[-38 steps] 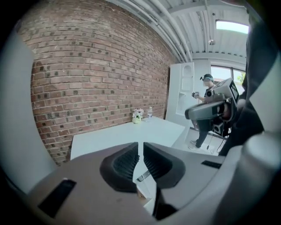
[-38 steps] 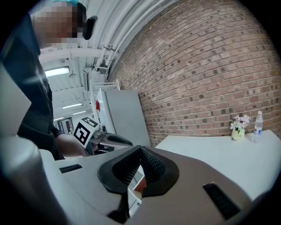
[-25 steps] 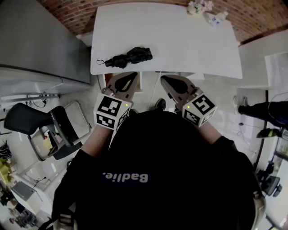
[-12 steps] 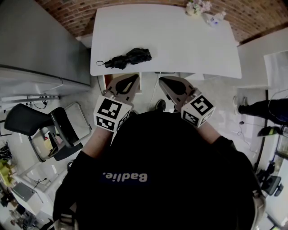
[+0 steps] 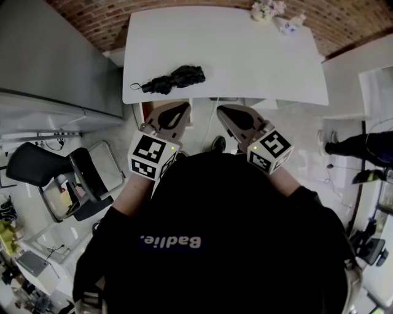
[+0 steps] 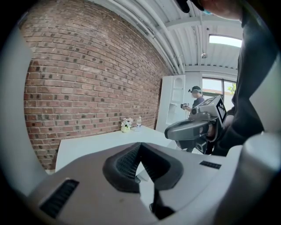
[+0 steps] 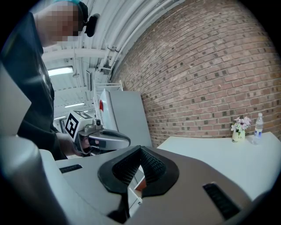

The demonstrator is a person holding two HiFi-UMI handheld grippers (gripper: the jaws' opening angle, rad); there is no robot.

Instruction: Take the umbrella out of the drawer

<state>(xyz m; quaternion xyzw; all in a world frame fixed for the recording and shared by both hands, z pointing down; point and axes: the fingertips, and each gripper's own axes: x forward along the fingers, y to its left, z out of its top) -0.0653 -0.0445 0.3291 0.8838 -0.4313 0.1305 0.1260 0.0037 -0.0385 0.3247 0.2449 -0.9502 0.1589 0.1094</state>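
Note:
A folded black umbrella [image 5: 175,78] lies on the white table [image 5: 245,61], near its front left edge, strap end pointing left. My left gripper [image 5: 178,109] hangs just below that edge, shut with nothing between its jaws, in front of an open drawer [image 5: 145,111] that it mostly hides. To its right my right gripper [image 5: 223,111] is also shut and empty. In the left gripper view the pads [image 6: 131,160] meet at a point, and the right gripper [image 6: 193,129] shows beside them. The right gripper view shows its shut pads [image 7: 147,165] and the left gripper [image 7: 103,139]. Neither gripper view shows the umbrella.
A small vase of flowers [image 5: 265,9] and a bottle [image 5: 290,24] stand at the table's far right corner. A grey cabinet [image 5: 49,55] and a black chair [image 5: 37,162] are at the left. Another person [image 5: 356,150] stands at the right, near a white cabinet.

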